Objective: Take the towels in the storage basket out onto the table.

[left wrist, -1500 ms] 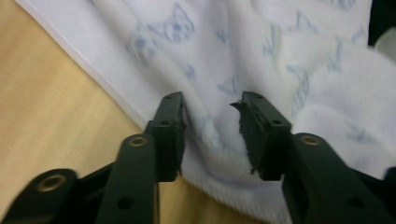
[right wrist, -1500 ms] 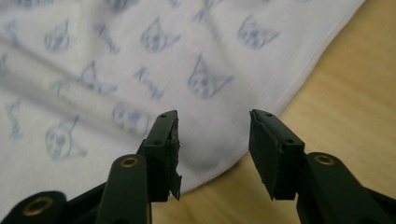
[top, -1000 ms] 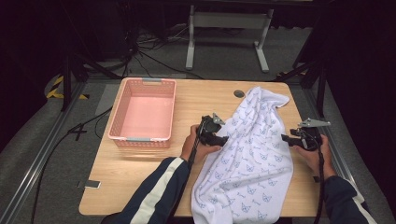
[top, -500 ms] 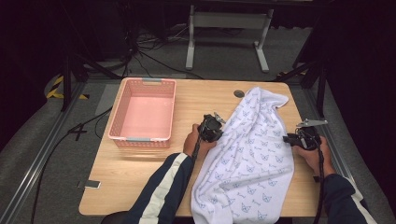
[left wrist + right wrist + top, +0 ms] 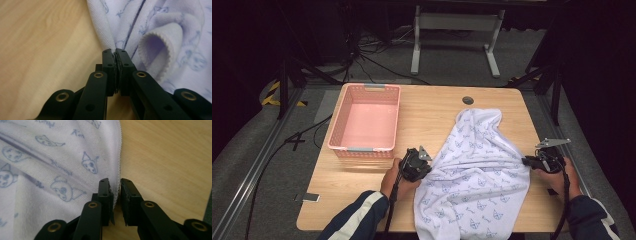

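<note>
A white towel (image 5: 477, 170) printed with blue cartoon faces lies crumpled on the right half of the wooden table (image 5: 432, 107), its near end hanging over the front edge. My left gripper (image 5: 428, 168) sits at the towel's left edge. In the left gripper view the left gripper (image 5: 115, 53) is shut, pinching a fold of towel (image 5: 160, 30) at its tips. My right gripper (image 5: 527, 161) is at the towel's right edge. Its jaws have just been closing: the right gripper (image 5: 115, 183) keeps a narrow gap, with the towel's (image 5: 50, 157) hem running between the pads.
A pink plastic basket (image 5: 364, 149) stands empty on the left half of the table. A round cable hole (image 5: 468, 100) sits near the far edge. A small flat object (image 5: 307, 198) lies at the table's front left corner. Dark floor, cables and a metal stand lie beyond.
My left gripper slid toward the person along the towel's left edge and closed on it. The right gripper shifted slightly nearer at the right edge and its jaws narrowed.
</note>
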A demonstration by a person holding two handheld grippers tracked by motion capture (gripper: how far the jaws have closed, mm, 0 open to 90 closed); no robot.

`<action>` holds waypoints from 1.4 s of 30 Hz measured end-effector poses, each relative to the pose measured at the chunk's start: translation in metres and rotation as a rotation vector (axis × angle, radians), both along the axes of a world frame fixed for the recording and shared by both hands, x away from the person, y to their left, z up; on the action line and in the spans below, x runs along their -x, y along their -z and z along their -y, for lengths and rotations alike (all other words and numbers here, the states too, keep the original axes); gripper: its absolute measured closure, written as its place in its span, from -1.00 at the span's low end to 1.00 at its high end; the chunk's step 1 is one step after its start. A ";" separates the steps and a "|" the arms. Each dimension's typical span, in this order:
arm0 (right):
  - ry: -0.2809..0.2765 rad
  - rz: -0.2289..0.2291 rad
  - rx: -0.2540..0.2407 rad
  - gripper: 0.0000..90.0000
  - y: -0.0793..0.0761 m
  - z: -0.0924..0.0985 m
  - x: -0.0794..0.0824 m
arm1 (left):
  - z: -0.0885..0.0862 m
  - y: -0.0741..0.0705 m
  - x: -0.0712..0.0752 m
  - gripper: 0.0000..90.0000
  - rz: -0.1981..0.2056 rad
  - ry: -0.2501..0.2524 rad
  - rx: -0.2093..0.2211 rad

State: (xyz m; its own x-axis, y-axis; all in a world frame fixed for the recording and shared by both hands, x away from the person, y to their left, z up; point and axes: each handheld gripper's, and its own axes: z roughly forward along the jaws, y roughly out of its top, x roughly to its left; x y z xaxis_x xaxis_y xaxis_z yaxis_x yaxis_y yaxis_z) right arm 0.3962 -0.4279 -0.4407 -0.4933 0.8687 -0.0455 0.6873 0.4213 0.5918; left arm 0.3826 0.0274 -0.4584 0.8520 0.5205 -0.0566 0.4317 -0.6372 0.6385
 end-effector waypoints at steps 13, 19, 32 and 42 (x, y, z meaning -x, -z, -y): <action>-0.028 0.118 -0.040 0.14 -0.026 -0.018 -0.012 | 0.014 -0.013 -0.008 0.05 0.041 -0.067 0.106; -0.053 0.171 -0.081 0.06 -0.032 -0.050 -0.053 | 0.035 -0.008 -0.036 0.05 0.030 -0.088 0.081; 0.026 0.080 0.008 0.33 0.005 -0.080 -0.105 | 0.038 0.001 -0.040 0.87 0.056 -0.012 0.016; 0.167 0.025 0.068 0.90 -0.003 -0.019 -0.090 | 0.022 -0.009 -0.020 0.86 0.051 -0.002 0.036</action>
State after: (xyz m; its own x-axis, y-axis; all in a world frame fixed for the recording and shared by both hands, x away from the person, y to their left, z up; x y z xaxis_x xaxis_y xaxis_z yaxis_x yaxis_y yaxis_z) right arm 0.4859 -0.4091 -0.4380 -0.3408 0.9328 -0.1176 0.7363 0.3426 0.5835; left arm 0.4031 0.0054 -0.4492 0.8531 0.5207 -0.0319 0.3992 -0.6122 0.6825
